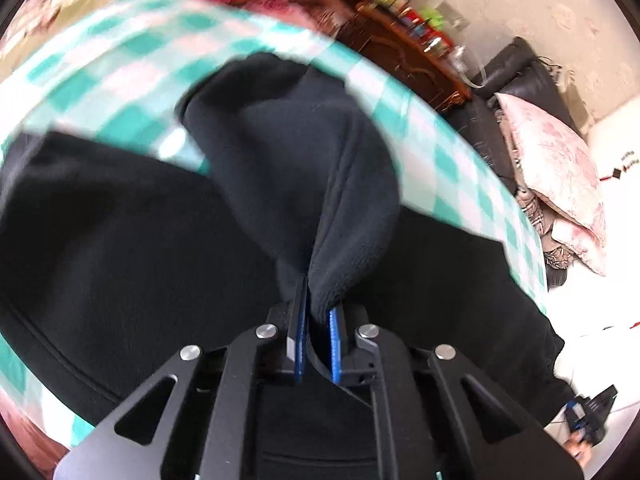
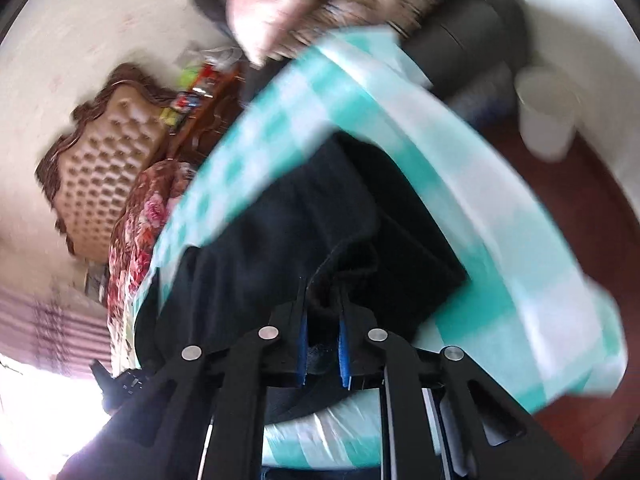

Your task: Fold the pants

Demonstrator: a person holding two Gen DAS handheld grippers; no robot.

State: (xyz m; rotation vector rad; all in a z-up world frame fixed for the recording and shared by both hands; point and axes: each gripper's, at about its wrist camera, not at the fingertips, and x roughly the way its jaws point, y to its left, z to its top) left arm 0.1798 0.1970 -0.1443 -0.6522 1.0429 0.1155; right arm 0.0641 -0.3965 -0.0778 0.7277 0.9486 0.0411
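Both claws pinch the black pants, lifting them off the checked worktop.

Nearest us, the left claw [image 1: 318, 314] is closed tight on a bunched fold of the pants [image 1: 120, 248], and the right claw [image 2: 323, 304] is likewise clamped on a dark edge of the same cloth; most of the garment lies spread over the green-and-white checked worktop [image 1: 120, 52]. We judge the main risk to be a slipping grip: each claw holds only a small bunch of thick fabric, so a quick pull could tear it free. Uneven lifting could also skew the fold, or drag the loose checked cover [image 2: 500, 248] along with the pants.
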